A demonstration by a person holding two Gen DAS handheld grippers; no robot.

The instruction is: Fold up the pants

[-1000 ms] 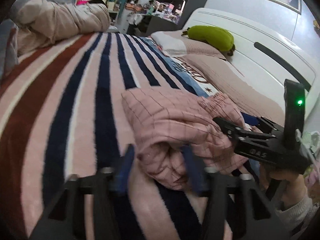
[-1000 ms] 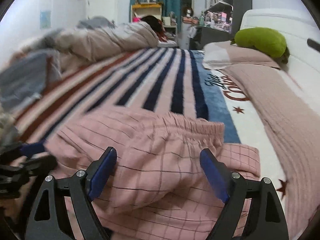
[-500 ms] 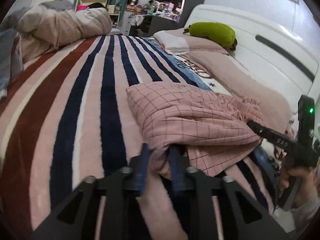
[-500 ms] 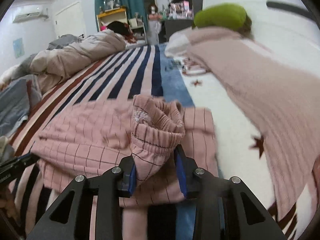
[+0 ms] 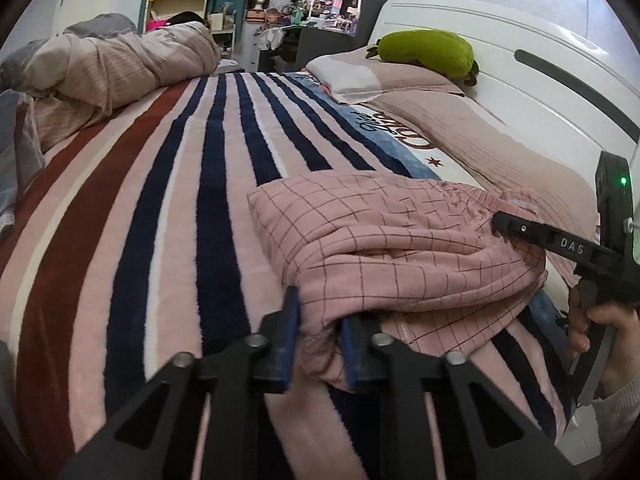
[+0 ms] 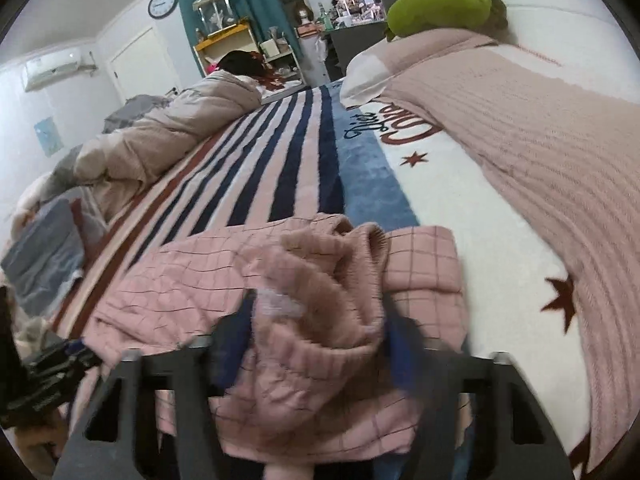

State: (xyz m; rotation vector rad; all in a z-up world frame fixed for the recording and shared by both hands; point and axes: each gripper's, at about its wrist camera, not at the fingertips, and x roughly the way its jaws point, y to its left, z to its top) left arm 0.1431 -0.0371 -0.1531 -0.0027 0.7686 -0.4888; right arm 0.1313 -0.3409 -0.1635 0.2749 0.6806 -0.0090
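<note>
Both ends now pinched, left hand-held gripper point(image 5: 318, 330) on pants point(image 5: 400, 236) hem, right hand-held gripper point(image 6: 316, 320) on waistband, loosening versus half-second ago; fold nearly placed.

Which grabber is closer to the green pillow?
Right, probably. The right gripper grips the pants' waistband on the side toward the green pillow; the left gripper pinches their far end.

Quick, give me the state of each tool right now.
Left tool: shut on the pink checked pants, pinching a folded edge.
Right tool: around the bunched waistband of the pants; blur hides whether it is clamped or opening.
</note>
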